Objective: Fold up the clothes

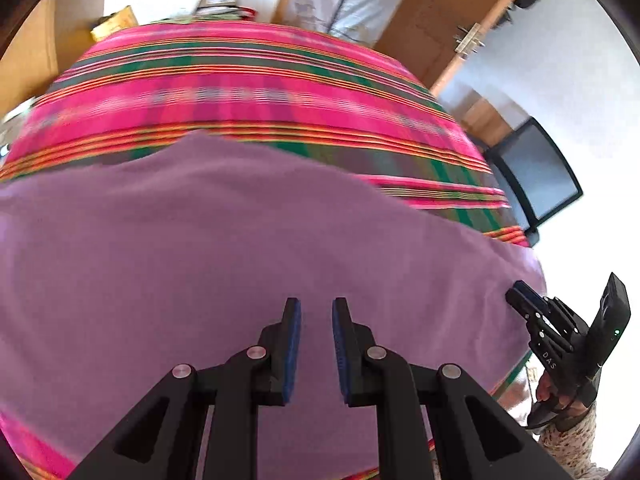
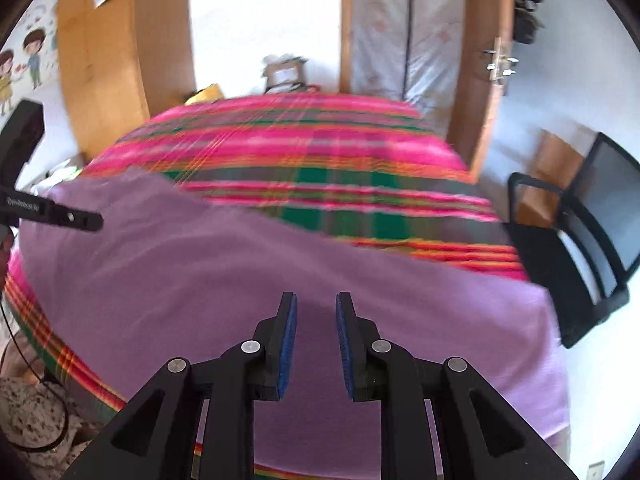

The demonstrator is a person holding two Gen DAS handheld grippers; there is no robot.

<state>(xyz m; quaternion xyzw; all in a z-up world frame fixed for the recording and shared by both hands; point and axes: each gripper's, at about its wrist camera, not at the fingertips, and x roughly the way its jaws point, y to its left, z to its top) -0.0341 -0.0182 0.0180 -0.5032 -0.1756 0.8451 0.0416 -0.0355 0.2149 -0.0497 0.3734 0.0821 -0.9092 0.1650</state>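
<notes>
While we hold both tools above the bed, a flat purple garment of soft knit fabric point(image 1: 240, 248) lies spread over the near half of the pink, green and orange striped woven blanket point(image 1: 248, 92) that covers the bed. Its far edge runs slantwise across the stripes, and its near edge hangs towards us at the foot of the bed.

Our left gripper point(image 1: 316, 308), black with blue pads, hovers over the middle of the purple cloth. Its jaws stand a little apart with a narrow gap, and nothing sits between them; only the cloth beneath shows through the gap. We cannot tell whether the tips touch the fabric.

Our right gripper point(image 2: 316, 304) hangs over the same cloth, nearer its right side. Its jaws are also slightly parted, a touch wider than the left ones, and they hold nothing. In the left wrist view this right tool shows at the cloth's right edge, carried by a hand point(image 1: 554, 396) in a speckled knitted sleeve point(image 1: 572, 444).

Beyond the bed we see a wooden door point(image 2: 476, 80) with a metal latch, a black mesh-backed office chair point(image 2: 592, 232) to the right, and a wooden wardrobe point(image 2: 104, 80) to the left. Both views are blurred.
</notes>
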